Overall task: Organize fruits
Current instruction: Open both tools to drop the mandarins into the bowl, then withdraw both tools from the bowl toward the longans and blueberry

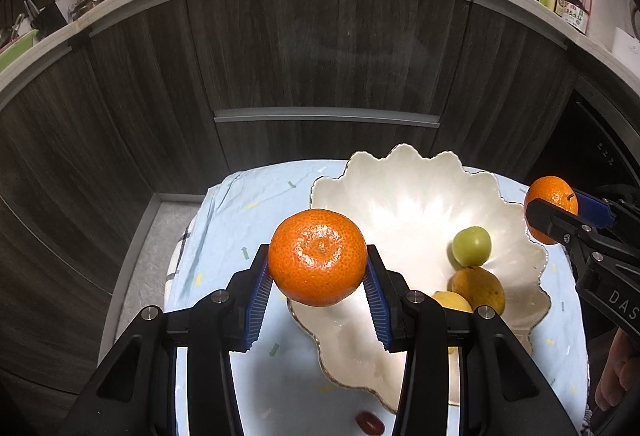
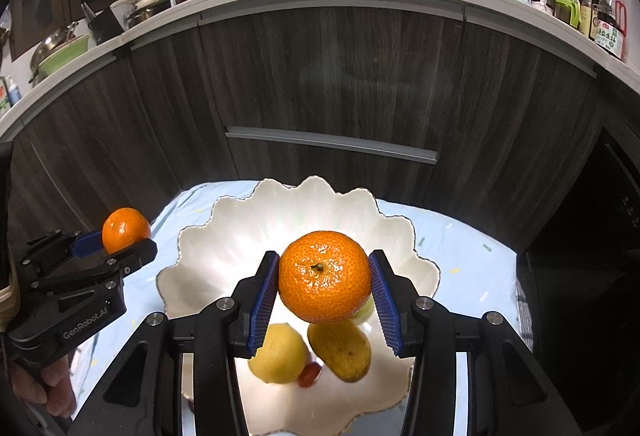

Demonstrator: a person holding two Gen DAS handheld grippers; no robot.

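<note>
Left wrist view: left tool (image 1: 318, 276) grasps a mandarin (image 1: 317, 256) over the near-left rim of the scalloped white bowl (image 1: 400, 180). Right tool (image 2: 324, 294) clamps a second mandarin (image 2: 324, 276) above the bowl's middle, over a lemon (image 2: 278, 352), a yellow pear (image 2: 340, 350) and a green fruit (image 1: 471, 246). Both are mid-carry; next, I judge, lower and release gently. A grape (image 1: 370, 422) lies on the tabletop (image 1: 256, 196).

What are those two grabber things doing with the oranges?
A person is sorting fruit with a grabber in each hand. The left gripper is squeezing one orange, and the right gripper is squeezing another orange. Both are held up in the air by the big white bowl. Inside the bowl sit a green fruit and some yellow ones, and neither orange has gone in yet.
</note>
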